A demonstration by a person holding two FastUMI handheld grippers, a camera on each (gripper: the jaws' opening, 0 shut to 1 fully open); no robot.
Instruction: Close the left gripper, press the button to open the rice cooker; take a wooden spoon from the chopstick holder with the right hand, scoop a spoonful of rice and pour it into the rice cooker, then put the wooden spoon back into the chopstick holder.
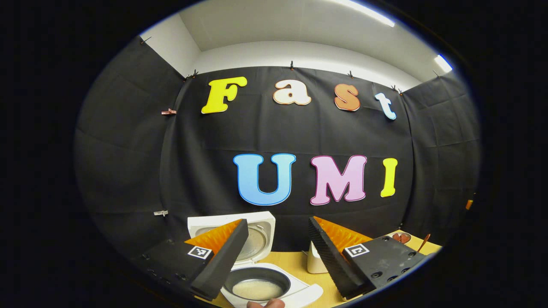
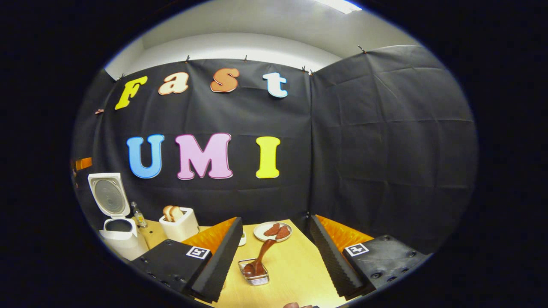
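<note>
Lid up on the rice cooker [image 1: 257, 273], rice in its pot at six o'clock under the wide left gripper [image 1: 278, 252]. Right gripper [image 2: 274, 252], also wide and empty, faces the wooden spoon [image 2: 258, 261] resting in the chopstick holder [image 2: 254, 278]; the sequence looks finished.

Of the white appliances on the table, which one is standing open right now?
The rice cooker at far left: its lid is flipped upright. The toaster beside it just holds bread.
</note>
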